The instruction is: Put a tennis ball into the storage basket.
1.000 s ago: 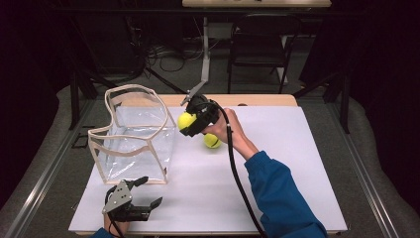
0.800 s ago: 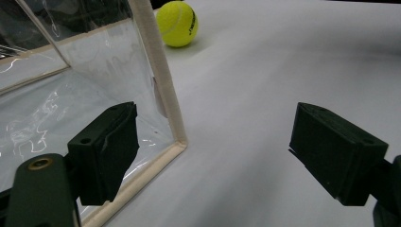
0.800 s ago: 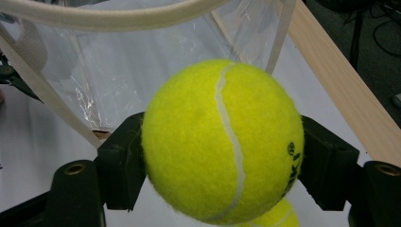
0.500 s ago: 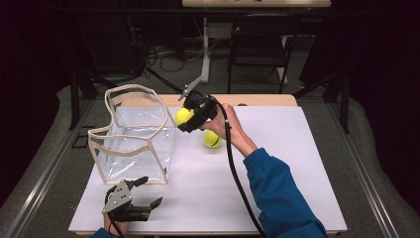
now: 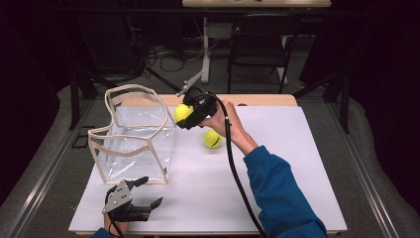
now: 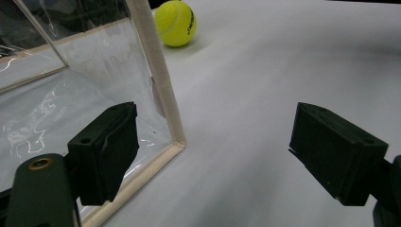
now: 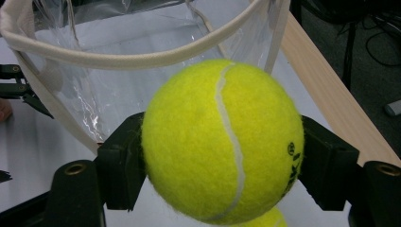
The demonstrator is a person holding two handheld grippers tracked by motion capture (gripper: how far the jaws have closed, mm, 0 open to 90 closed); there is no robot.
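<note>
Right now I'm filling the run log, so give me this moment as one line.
right gripper: shut on tennis ball, beside clear bag rim | left gripper: open, empty | second ball: on table

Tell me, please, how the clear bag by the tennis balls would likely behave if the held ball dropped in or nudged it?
The clear bag looks thin and crinkly, so its walls would probably flex. Its rim sags unevenly, suggesting floppiness. It stands empty, so it may slide or tip on the white table.
</note>
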